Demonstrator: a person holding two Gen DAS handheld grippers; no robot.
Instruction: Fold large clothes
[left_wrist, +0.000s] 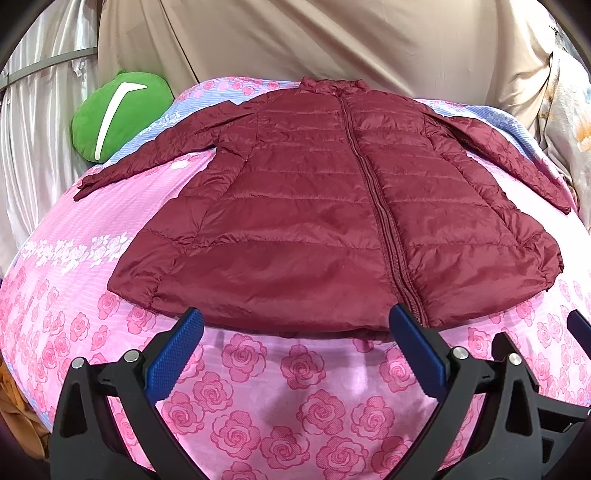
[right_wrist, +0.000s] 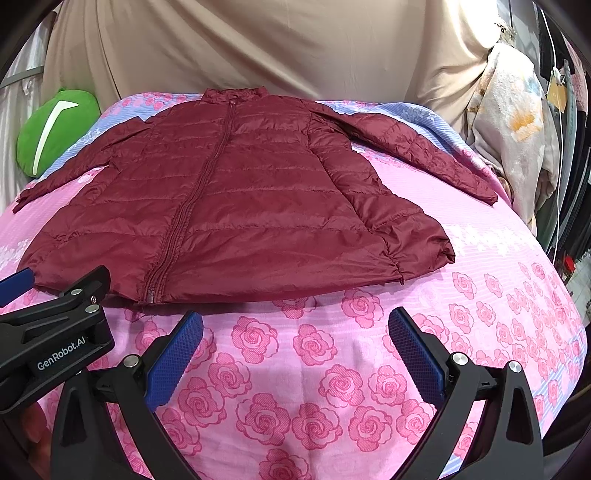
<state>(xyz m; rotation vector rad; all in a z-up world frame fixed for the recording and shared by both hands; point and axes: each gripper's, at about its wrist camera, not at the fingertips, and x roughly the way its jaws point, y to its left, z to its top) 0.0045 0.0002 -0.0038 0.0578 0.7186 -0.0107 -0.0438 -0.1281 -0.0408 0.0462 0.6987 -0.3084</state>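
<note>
While the maroon jacket (left_wrist: 314, 206) lies flat and zipped on the bed (left_wrist: 258, 387), both the left gripper (left_wrist: 295, 332) and right gripper (right_wrist: 295, 332) hover near its hem, fingers wide.

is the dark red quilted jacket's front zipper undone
No, the dark red quilted jacket lies flat on the pink rose-print bedsheet with its front zipper closed from hem to collar.

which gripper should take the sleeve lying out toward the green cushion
Left. The left gripper hangs open at the jacket hem on that sleeve's side; the right gripper sits nearer the other sleeve.
</note>
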